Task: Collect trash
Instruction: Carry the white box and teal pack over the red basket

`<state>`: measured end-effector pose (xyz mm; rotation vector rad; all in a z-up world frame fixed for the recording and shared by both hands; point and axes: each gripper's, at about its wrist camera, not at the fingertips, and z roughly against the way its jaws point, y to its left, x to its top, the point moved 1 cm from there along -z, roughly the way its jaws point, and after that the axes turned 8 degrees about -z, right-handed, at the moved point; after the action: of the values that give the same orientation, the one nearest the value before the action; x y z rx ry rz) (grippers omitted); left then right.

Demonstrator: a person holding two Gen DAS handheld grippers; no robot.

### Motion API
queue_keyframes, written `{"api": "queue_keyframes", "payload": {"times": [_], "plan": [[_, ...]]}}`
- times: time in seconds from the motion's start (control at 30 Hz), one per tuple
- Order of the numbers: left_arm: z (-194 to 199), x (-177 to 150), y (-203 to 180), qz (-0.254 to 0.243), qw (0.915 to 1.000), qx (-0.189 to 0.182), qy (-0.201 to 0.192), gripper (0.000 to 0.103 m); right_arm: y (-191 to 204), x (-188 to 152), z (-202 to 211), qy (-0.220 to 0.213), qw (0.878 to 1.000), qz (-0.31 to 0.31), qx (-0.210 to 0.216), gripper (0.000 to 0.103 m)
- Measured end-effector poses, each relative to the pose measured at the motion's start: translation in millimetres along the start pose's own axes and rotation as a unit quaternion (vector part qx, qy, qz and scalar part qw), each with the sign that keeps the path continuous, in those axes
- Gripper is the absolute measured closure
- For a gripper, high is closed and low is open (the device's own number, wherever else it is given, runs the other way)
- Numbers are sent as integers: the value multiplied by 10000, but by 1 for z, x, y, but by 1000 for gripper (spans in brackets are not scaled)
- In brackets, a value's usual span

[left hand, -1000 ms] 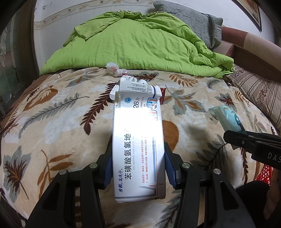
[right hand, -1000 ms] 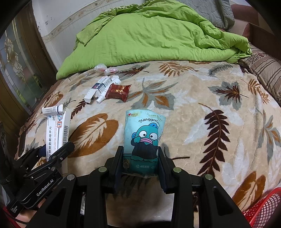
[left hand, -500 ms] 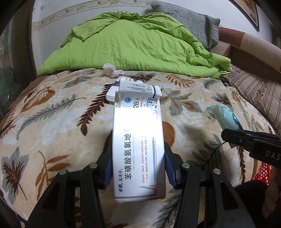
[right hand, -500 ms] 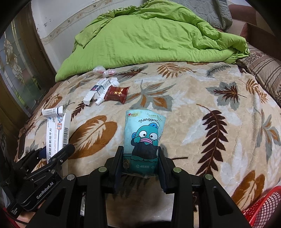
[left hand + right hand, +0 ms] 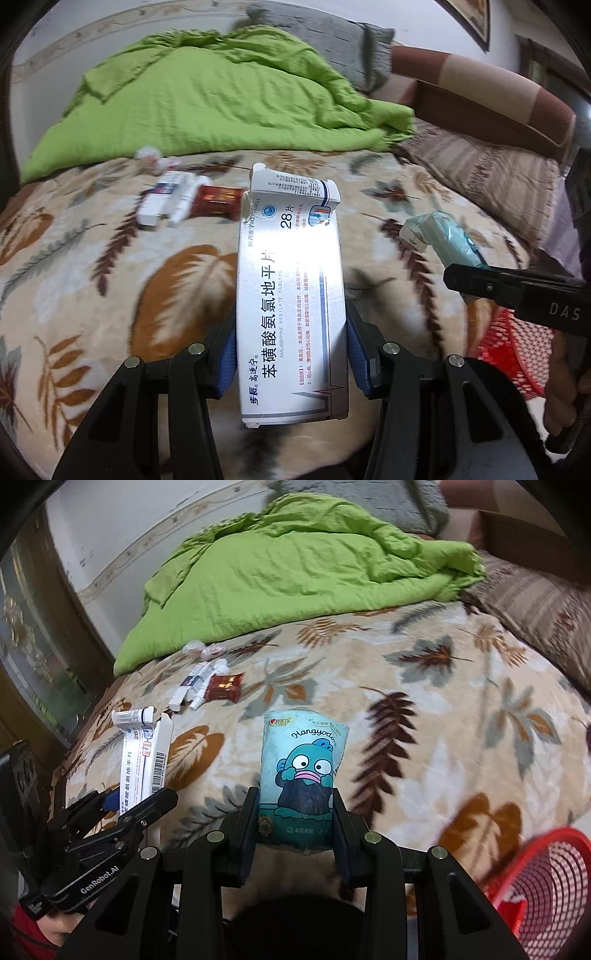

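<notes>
The left hand-held gripper (image 5: 291,354) grips a white "Amlodipine Besylate Tablets" box (image 5: 291,295), marked 28; the right hand-held gripper (image 5: 295,827) clamps a teal "Hangyodon" tissue pack (image 5: 301,771).

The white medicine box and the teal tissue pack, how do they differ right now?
The white medicine box is a long, stiff carton with its end flap open; the teal tissue pack is a shorter, soft plastic packet, sealed. The box carries plain printed text; the pack shows a cartoon fish. The left gripper clamps the box; the right gripper clamps the pack. Both are held above the leaf-print blanket.
</notes>
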<state>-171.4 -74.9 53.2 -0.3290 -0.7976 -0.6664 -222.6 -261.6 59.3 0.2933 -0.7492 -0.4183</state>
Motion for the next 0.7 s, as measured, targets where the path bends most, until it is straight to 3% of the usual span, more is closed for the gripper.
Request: {"api": "queue_keyframes", "payload": {"times": [0.2,0.4,0.6,0.7], "plan": [[5,17,-35,-298,9991,-312,1,54,-37,-3,32,-155,9991,-365,-149,65],[14,44,-84,-715,9927,-965,-54,54,-91,-6,80,-474,9939,-864,-503,65],[7,57,-154,-1244,9748,-1843,182,54,-147,-25,128,-680,9836,-1341,-997,64],[-1,56,-194,-1437,9598,-2361,482,54,-174,-38,146,-696,9770,-1599,-1225,64]]}}
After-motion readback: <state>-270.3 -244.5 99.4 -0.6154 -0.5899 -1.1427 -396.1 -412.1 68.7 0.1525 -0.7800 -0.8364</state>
